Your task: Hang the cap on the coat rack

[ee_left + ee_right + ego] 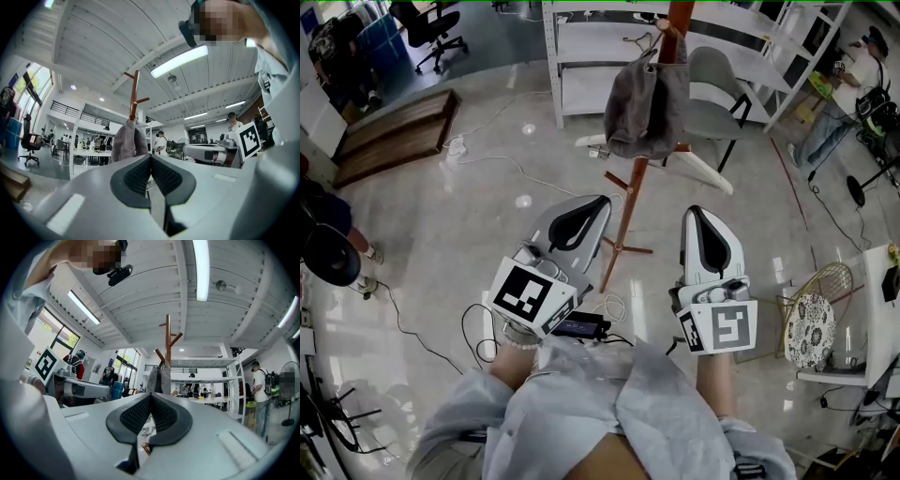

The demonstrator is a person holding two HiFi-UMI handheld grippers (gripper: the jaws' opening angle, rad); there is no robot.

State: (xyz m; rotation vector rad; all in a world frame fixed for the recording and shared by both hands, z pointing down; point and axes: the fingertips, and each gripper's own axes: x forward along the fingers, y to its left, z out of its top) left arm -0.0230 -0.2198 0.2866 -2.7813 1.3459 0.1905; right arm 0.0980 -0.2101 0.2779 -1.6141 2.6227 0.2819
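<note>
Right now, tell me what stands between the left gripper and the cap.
Nothing. In the left gripper view the cap hangs on the coat rack beyond the shut left gripper, with only open air between.

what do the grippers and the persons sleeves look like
Both the left gripper and right gripper are pale grey shells tapering towards the jaws, with black textured pads. Each carries a white cube with black square markers. The person wears pale grey-blue sleeves and a white bead bracelet at the left wrist.
</note>
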